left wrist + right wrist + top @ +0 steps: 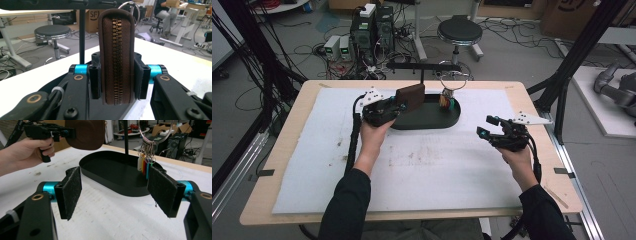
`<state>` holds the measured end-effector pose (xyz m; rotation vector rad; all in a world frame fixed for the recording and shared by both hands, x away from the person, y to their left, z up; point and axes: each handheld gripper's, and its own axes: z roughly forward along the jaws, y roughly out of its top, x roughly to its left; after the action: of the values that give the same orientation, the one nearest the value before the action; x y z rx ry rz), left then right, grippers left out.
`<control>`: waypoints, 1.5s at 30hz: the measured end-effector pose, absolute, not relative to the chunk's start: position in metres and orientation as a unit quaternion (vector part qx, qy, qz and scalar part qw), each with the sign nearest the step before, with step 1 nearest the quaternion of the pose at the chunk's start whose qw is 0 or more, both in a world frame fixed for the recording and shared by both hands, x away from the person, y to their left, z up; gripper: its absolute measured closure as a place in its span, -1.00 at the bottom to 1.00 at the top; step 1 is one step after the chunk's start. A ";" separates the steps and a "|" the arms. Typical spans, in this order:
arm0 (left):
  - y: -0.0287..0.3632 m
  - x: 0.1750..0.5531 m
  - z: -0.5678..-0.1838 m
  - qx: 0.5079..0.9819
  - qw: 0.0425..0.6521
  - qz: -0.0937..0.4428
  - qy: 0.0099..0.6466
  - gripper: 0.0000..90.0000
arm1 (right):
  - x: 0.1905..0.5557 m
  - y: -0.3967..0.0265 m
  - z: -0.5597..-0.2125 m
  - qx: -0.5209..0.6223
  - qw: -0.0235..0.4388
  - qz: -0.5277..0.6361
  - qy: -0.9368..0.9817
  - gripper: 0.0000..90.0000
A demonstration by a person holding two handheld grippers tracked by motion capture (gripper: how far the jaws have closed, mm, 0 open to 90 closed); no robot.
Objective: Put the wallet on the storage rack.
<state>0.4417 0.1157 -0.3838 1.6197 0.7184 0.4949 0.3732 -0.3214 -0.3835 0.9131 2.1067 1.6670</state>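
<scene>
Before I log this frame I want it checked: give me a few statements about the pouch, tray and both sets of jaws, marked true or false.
1. The left gripper jaws clamp the brown zip pouch. True.
2. The pouch lies flat in the black tray. False: it is held above the tray's left end.
3. The right gripper jaws are open with nothing between them. True.
4. The coloured key tags lie on the white mat. False: they hang from a ring over the tray.

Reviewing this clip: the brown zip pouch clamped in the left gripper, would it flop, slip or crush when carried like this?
The brown zip pouch probably stays fairly stiff: it stands upright above the left gripper without sagging. Slipping seems unlikely, since both pads press its flat sides. Crushing looks unlikely; its sides show no dent.
</scene>
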 end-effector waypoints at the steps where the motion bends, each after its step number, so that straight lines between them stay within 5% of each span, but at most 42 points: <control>1: 0.113 0.443 -0.385 0.703 0.604 0.214 0.310 0.45 | 0.373 -0.321 -0.383 0.318 0.151 0.581 0.734 -0.37; 45: 0.076 0.475 -0.436 0.743 0.533 0.193 0.354 0.45 | 0.376 -0.323 -0.385 0.320 0.149 0.580 0.734 -0.37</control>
<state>0.4753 0.0761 -0.4356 1.7717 0.8447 0.4612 0.3757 -0.3227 -0.3851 0.9210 2.1093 1.6668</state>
